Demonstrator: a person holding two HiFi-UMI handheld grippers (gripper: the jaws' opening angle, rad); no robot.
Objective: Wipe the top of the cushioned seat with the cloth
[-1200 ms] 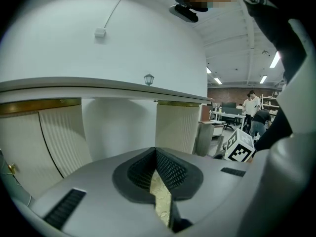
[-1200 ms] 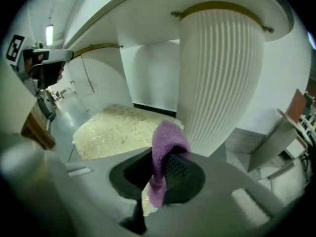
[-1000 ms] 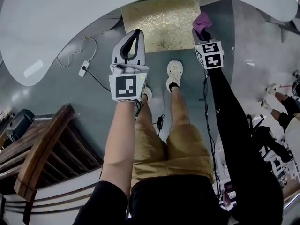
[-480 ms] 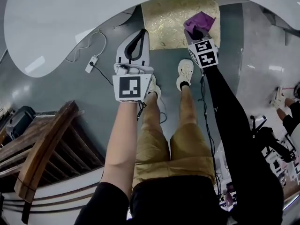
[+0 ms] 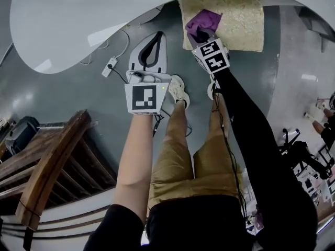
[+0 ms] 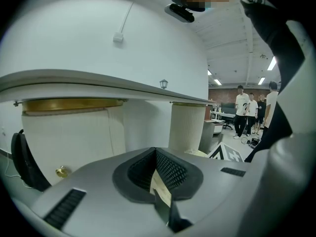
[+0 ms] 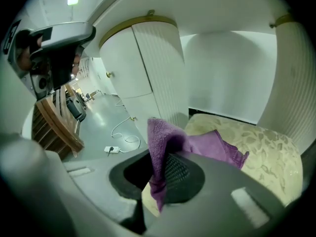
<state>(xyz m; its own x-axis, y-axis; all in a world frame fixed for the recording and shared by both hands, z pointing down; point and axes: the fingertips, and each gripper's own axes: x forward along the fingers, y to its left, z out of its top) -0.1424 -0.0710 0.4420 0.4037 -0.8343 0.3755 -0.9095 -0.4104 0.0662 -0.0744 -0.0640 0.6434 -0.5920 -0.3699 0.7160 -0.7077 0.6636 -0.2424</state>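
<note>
Cloth over seat left part; power strip on floor, further left.

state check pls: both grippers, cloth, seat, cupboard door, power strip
left gripper: shut, nothing between the jaws.
right gripper: shut on the cloth.
cloth: bunched, pinched in the jaws, loose end hanging out over the seat.
seat: top bare except where the cloth reaches over its near corner.
cupboard door: shut.
power strip: flat on the floor, cord attached.
</note>
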